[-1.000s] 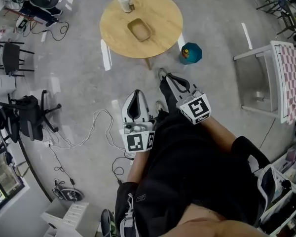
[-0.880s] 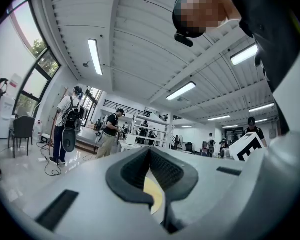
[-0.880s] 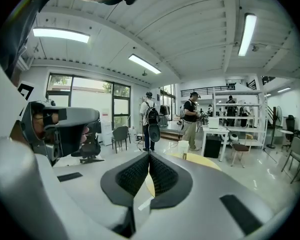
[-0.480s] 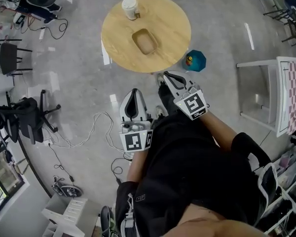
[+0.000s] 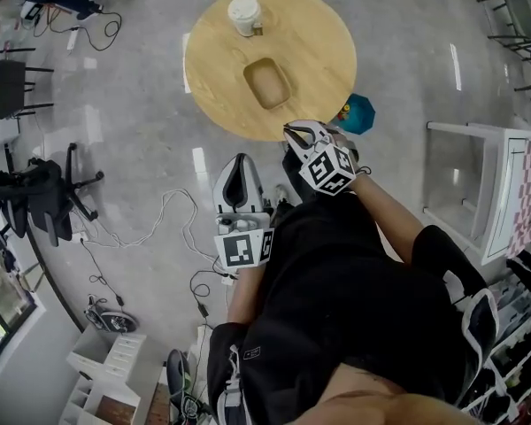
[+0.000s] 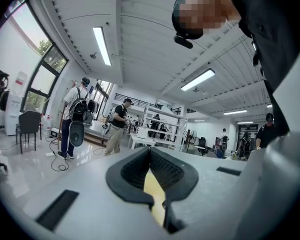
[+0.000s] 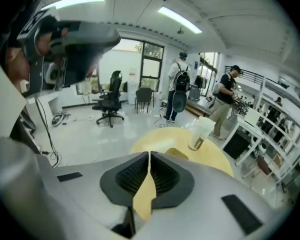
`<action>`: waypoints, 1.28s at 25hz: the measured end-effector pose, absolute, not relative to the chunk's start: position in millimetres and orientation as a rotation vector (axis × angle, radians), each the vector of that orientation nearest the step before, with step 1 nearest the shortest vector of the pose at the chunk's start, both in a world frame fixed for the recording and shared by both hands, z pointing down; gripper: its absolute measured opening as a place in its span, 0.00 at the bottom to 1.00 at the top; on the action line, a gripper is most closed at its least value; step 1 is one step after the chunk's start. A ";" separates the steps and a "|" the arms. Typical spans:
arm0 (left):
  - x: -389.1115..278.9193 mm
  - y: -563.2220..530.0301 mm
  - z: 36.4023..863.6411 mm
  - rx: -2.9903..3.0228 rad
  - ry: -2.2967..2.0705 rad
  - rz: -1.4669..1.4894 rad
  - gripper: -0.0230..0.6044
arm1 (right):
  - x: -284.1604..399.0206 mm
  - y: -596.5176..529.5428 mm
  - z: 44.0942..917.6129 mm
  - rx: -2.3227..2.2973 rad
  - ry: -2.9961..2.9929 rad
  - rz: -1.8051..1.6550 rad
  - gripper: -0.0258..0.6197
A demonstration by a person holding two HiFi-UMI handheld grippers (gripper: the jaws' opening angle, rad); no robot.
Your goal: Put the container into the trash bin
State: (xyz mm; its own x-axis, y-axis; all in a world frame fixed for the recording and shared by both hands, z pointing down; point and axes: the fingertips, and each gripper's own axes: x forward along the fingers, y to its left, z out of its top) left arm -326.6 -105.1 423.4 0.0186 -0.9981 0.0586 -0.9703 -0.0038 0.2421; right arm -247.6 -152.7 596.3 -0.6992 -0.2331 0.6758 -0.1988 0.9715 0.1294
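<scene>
Right claw (image 7: 149,156): ribbed black pads (image 7: 130,176)

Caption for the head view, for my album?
Left gripper and right gripper, both shut, near a round wooden table bearing a shallow brown container and white lidded cup.

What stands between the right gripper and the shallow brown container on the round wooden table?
Nothing visible. Only bare round wooden tabletop separates the right gripper from the shallow brown container; the white lidded cup stands beyond it.
</scene>
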 end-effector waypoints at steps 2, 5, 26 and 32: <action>-329.8 -114.1 427.3 2.057 -2.057 -0.181 0.05 | -252.0 -159.1 621.2 0.210 -2.289 -0.115 0.09; -334.3 -126.3 433.6 2.033 -2.062 -0.168 0.05 | -258.5 -168.9 656.9 0.089 -2.183 -0.178 0.09; -361.0 -154.7 462.6 1.896 -2.096 -0.122 0.05 | -261.1 -204.8 813.6 -0.229 -1.778 -0.449 0.20; -367.4 -148.4 463.5 1.871 -2.116 -0.117 0.05 | -261.3 -211.3 825.8 -0.216 -1.731 -0.494 0.15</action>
